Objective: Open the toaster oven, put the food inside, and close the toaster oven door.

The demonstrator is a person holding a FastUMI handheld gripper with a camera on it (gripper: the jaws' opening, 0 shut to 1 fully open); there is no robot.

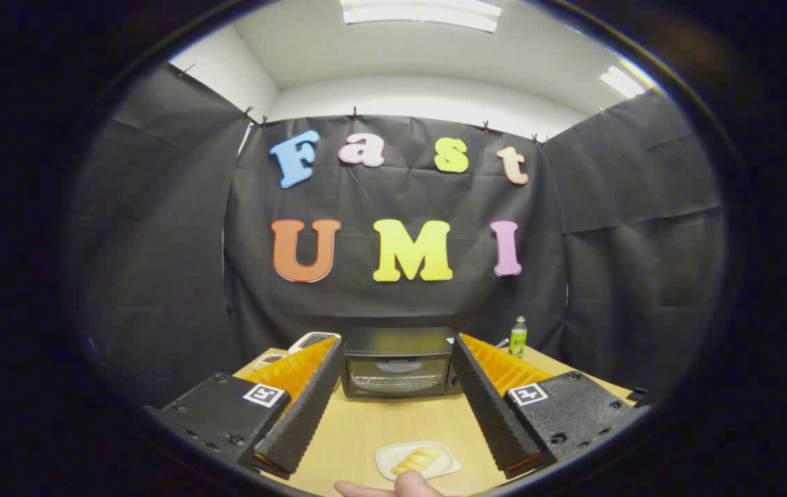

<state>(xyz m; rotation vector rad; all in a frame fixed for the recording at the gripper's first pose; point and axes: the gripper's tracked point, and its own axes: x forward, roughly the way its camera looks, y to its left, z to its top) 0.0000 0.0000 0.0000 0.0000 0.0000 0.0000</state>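
The claw (397,359) stands wide open above the worktop (366,428), its two fingers spread far apart and holding nothing. Between the fingertips, just beyond them, sits the toaster oven (398,362), a dark box with a glass door that is closed; a rack shows faintly through the glass. The oven stands toward the far side of the worktop, in front of the black cloth wall.

Nearer than the fingertips, between the two fingers and a little toward the right one, a small white plate (418,460) lies flat on the wood. A piece of pale yellow food (415,460) rests on it. The plate is well apart from the oven, with bare worktop between them.

Just below the plate, closest to the camera, part of a person's hand (393,487) shows, close to the plate's near rim.

Beyond the left finger lie two white flat devices (312,339), too small to identify. Beyond the right finger a small bottle (518,337) with a green label stands upright near the far corner of the worktop.
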